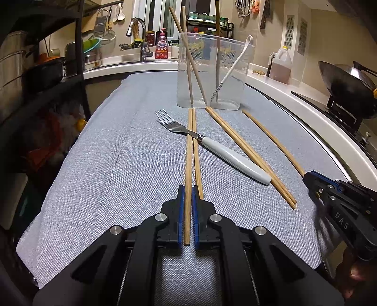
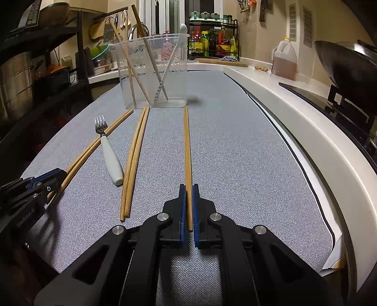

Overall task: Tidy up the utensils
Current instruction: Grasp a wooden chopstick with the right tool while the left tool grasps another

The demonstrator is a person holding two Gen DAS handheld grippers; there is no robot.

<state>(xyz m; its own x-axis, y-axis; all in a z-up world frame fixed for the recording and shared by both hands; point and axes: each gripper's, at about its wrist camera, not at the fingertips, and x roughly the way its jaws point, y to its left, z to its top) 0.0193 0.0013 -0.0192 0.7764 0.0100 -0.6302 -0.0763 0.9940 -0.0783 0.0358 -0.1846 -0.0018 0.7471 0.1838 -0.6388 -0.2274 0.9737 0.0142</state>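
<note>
**My home kitchen**

I stand at a worktop under a grey cloth (image 1: 117, 164) in a small home kitchen. Ahead is a sink with a curved chrome tap (image 1: 139, 30) and a pink bottle of dish soap (image 1: 162, 44) beside it. A grater (image 1: 100, 22) and ladles hang on the tiled wall. A black rack of sauce bottles (image 2: 212, 40) stands in the corner. To my right a wok (image 1: 346, 82) sits on the stove, near a jug of cooking oil (image 1: 281, 64). Steel pots (image 2: 15, 80) fill shelves on my left.
</note>
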